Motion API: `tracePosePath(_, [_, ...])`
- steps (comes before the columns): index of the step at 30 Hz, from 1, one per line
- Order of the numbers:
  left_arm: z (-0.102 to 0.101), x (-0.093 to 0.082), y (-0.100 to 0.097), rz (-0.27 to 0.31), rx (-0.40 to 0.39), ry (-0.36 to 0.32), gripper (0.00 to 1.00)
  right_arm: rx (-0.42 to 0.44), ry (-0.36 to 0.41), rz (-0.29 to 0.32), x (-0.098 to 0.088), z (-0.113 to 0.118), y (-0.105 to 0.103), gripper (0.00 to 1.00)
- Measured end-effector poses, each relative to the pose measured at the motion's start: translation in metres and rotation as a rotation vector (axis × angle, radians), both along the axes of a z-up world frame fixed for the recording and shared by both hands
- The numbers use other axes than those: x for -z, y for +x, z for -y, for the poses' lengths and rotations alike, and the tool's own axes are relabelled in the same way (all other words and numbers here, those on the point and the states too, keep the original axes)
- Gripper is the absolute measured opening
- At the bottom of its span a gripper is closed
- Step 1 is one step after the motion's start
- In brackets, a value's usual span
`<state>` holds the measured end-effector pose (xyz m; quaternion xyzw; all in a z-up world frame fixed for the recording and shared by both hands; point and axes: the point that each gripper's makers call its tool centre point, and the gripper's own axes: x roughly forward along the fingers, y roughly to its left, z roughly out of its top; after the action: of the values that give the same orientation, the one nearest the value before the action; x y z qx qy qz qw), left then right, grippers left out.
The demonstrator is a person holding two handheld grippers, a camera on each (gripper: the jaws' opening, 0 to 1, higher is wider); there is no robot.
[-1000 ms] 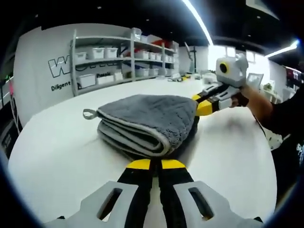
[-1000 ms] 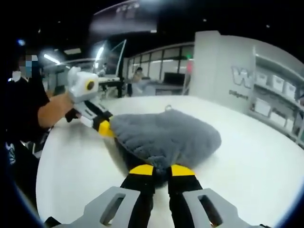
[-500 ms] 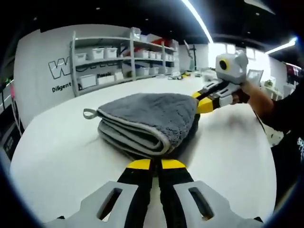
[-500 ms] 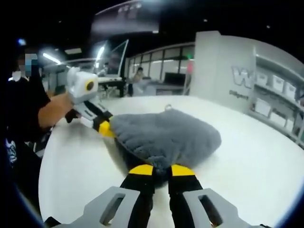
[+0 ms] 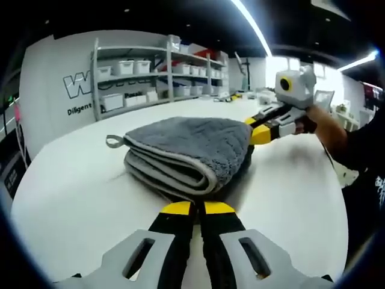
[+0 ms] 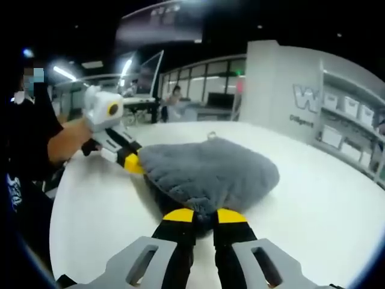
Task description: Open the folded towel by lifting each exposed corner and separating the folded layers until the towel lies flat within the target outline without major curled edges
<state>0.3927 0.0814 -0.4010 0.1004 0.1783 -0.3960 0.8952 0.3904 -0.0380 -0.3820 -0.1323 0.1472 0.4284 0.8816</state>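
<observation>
Grey and plush, the folded towel point(image 5: 186, 150) sits in a thick stack on the white table point(image 5: 72, 192), a small hanging loop point(image 5: 112, 141) sticking out at one corner and paler edging running along the folded layers. In the right gripper view the same towel point(image 6: 210, 174) mounds up just beyond my tips, with the loop at its far edge.

Behind it, a white shelving unit point(image 5: 156, 72) stands against the wall, its shelves lined with white bins point(image 5: 126, 66); I cannot make out what is in them. Large outlined letters point(image 5: 78, 84) on the wall begin with "W", and a smaller line beneath starts "Diligent"; the rest is hidden by the shelf.

My left tongs point(image 5: 191, 208) are pressed nearly together, their yellow tips at the near edge of the towel; whether any cloth is pinched there I cannot tell. My right tongs point(image 6: 203, 215) have their yellow tips tucked at the towel's underside, with dark fabric showing in the narrow gap; the grip itself is hidden. In the left gripper view, those right tongs point(image 5: 260, 133) meet the towel's far corner.
</observation>
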Motion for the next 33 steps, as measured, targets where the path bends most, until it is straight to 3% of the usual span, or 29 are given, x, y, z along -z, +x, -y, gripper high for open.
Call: tracePosePath(33, [-0.0012,0.0040,-0.0054,-0.003,-0.014,-0.022,0.04,0.006,0.001,-0.003,0.0033,0.0024,-0.0023,0.06])
